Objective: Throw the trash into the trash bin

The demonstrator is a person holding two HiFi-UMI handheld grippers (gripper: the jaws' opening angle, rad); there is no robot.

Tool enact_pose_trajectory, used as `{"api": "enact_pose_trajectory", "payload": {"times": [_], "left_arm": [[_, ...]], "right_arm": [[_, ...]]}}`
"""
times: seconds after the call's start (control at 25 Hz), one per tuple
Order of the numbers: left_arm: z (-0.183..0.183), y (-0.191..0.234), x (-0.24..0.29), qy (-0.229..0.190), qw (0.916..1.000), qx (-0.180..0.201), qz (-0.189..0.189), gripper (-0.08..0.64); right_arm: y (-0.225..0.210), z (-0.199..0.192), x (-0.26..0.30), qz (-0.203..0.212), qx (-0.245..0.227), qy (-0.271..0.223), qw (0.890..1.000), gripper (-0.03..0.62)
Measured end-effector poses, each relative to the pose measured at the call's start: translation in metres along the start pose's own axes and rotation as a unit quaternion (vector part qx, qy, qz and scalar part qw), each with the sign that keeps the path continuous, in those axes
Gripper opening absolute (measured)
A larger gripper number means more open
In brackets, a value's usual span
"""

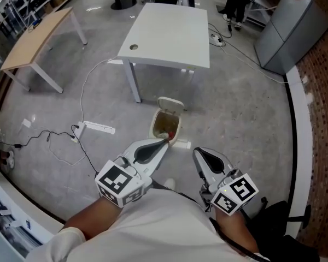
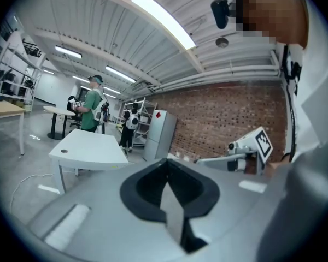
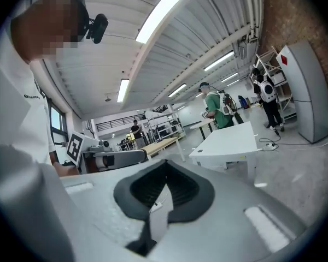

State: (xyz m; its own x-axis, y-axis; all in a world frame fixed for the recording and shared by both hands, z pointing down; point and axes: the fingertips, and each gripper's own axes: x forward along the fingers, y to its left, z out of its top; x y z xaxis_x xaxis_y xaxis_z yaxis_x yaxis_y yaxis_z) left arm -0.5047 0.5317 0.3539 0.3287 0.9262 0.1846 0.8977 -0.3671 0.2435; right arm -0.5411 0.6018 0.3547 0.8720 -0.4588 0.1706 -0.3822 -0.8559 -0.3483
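Two desks took up most of the grey floor [image 1: 235, 119] ahead of me: a white desk [image 1: 169, 34] and, farther left, a wooden desk [image 1: 35, 40]. A grey metal cabinet [image 1: 290, 29] stood by the brick wall [image 1: 320, 108].

Nearer me, in front of the white desk, stood the small cream trash bin [image 1: 154, 125] with its lid [image 1: 170, 103] tipped back. Something reddish-brown [image 1: 164, 131] lay inside. I took it for the trash, though it was too small to be sure.

The left tongs [image 1: 165, 142] hung just beside the bin's near rim, pressed together with nothing between them. The right tongs [image 1: 199, 153], off to the bin's right, were likewise closed and empty.

My worry was the bin itself. It looked light and open, and a swing of the left tongs into its rim could tip it and spill what was inside. The white power strip [image 1: 98, 127] and its cable [image 1: 87, 86] on the floor could also catch a foot.
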Motion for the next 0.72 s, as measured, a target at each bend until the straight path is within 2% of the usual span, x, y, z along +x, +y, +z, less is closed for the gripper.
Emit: {"api": "enact_pose_trajectory", "payload": {"times": [0.24, 0.36, 0.52, 0.72], "left_arm": [[-0.008, 0.003, -0.009, 0.015, 0.9998, -0.009, -0.007, 0.008], [-0.005, 0.006, -0.012, 0.013, 0.9998, 0.005, -0.017, 0.008], [-0.01, 0.017, -0.026, 0.028, 0.9983, 0.042, -0.03, 0.008], [-0.013, 0.047, -0.055, 0.038, 0.9977, 0.044, -0.036, 0.008]], "right_arm": [[0.003, -0.007, -0.002, -0.009, 0.018, -0.005, 1.0, 0.002], [0.005, -0.014, 0.0, -0.023, 0.028, -0.003, 0.999, 0.002], [0.013, -0.025, 0.013, -0.051, 0.044, -0.001, 0.998, 0.002], [0.037, -0.032, 0.045, -0.062, 0.037, 0.007, 0.997, 0.002]]}}
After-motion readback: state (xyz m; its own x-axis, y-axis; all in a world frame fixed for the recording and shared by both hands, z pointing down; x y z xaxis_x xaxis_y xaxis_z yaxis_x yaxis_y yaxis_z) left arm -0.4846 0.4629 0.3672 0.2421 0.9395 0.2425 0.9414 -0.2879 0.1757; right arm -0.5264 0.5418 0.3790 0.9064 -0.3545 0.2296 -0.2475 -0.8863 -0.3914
